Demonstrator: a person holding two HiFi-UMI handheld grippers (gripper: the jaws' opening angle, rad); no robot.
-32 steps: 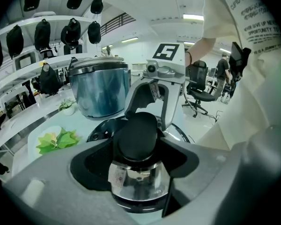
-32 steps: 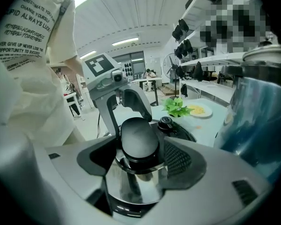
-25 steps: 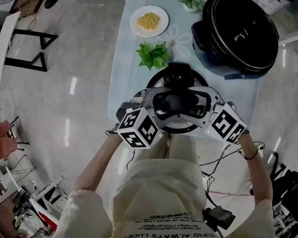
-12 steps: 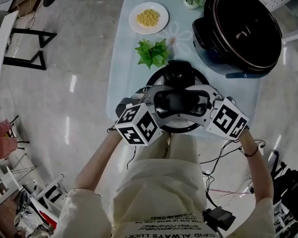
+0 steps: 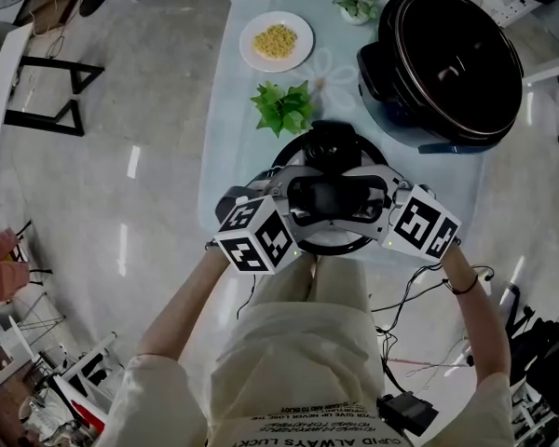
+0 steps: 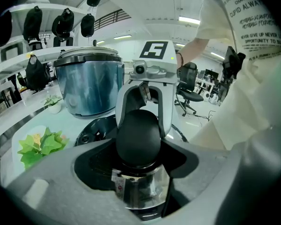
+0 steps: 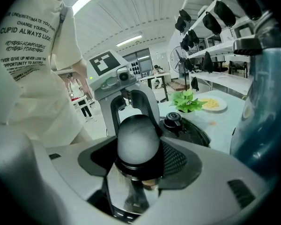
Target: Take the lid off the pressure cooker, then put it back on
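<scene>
At the far left of the head view a glossy grey floor (image 5: 121, 184) throws back pale streaks of light, and a black-legged frame (image 5: 47, 91) stands on it in the upper left. Right of that lies the pale blue, glassy worktop (image 5: 233, 147), running from the top of the frame down to the centre.

Near its top left corner is a white plate (image 5: 253, 49) with a heap of yellow food (image 5: 276, 39), and just below it a leafy plant (image 5: 284, 105). A small potted plant (image 5: 357, 0) stands at the top edge.

At lower centre, by the near edge of the worktop, is the round lid (image 5: 331, 242). Whether it rests on the surface or hangs just above it cannot be told. The left hand-held gripper (image 5: 298, 201) is clenched on the left end of the lid's black handle (image 5: 335, 194), and the right hand-held gripper (image 5: 377, 203) grips the opposite end; each gripper view shows the rounded handle end held between the jaws.

In the upper right the pressure cooker (image 5: 382, 73) stands open, well apart from the lid, its dark inside showing. Cables (image 5: 419, 305) trail over the floor at lower right.

The left gripper view shows shelves (image 6: 37, 55) with dark objects hung above them in the upper left, and an office chair (image 6: 187, 86) further off.
</scene>
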